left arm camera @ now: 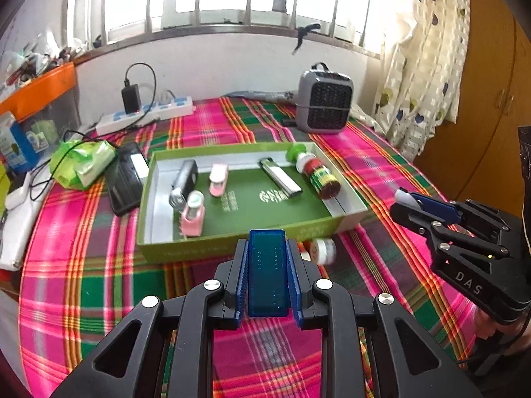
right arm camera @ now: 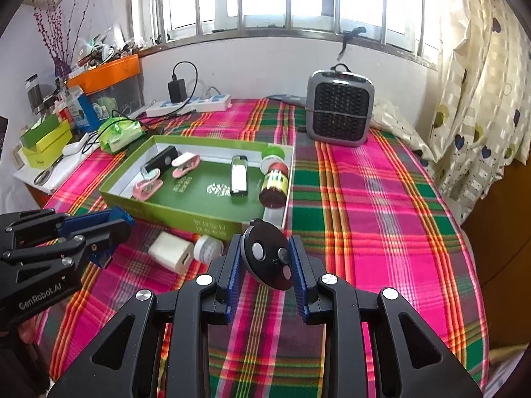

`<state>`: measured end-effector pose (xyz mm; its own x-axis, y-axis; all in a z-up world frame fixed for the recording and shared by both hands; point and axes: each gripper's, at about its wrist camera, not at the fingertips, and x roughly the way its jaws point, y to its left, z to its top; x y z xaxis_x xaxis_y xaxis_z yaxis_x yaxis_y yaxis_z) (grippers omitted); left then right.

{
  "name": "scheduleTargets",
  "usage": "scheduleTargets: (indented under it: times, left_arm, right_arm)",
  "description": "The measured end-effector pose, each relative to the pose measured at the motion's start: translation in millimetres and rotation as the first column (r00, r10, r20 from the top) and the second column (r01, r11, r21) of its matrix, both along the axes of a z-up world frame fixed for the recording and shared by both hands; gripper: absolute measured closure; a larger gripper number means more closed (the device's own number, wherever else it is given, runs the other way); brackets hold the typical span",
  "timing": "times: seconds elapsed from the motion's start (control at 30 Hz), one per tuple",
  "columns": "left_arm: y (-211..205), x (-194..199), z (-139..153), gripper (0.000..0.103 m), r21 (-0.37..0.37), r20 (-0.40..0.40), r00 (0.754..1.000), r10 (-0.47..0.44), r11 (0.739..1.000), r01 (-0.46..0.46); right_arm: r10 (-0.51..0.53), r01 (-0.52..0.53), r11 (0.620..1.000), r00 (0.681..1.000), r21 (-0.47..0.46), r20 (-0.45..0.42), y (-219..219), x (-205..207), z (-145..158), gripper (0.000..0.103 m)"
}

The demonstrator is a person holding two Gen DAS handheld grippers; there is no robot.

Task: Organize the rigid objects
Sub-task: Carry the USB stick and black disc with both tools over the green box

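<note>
My left gripper (left arm camera: 267, 248) is shut on a blue translucent rectangular case (left arm camera: 267, 285), held above the plaid cloth just in front of the green tray (left arm camera: 199, 248). My right gripper (right arm camera: 265, 242) is shut on a black round disc with pale buttons (right arm camera: 267, 260), near the green tray's (right arm camera: 186, 215) front right corner. The tray holds a pink nail polish bottle (left arm camera: 192, 215), a black torch (left arm camera: 184, 179), a pink clip (left arm camera: 218, 179), a lighter (left arm camera: 280, 177) and a red-capped bottle (left arm camera: 320, 174). A small white jar (right arm camera: 207, 248) and a white charger cube (right arm camera: 171, 255) lie on the cloth before the tray.
A grey heater (right arm camera: 340, 107) stands at the back right. A power strip with a plugged adapter (right arm camera: 189, 102) lies along the back wall. A black phone (left arm camera: 127, 179), a green packet (left arm camera: 81, 162) and cluttered boxes (right arm camera: 46, 142) sit left of the tray. The curtain (right arm camera: 481, 83) hangs at right.
</note>
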<state>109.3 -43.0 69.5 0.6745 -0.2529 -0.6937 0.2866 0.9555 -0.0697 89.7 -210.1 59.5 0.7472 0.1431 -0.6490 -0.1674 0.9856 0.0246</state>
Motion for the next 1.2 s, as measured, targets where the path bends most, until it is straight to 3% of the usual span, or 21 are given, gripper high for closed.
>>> scheduleTargets:
  times: [0.6,0.87,1.2]
  left_arm:
    - [12.5,44.6,13.8,0.082,-0.006,0.018,0.999,0.032,0.999,-0.032]
    - [12.9,63.4,10.6,0.082,-0.011,0.008,0.999,0.039,0.999,-0.039]
    - [13.4,84.0,-6.0,0.082,-0.011,-0.032,0.998,0.046,0.999,-0.047]
  right_arm:
    - [0.062,-0.062,0.998,0.997,-0.017,0.044,9.1,45.1,32.5,0.074]
    - [0.125,-0.124,0.991,0.992,-0.043,0.031,28.8,80.9,37.2,0.074]
    - [0.226,-0.226,0.974,0.973,-0.009,-0.04,46.4,130.9,26.2,0.074]
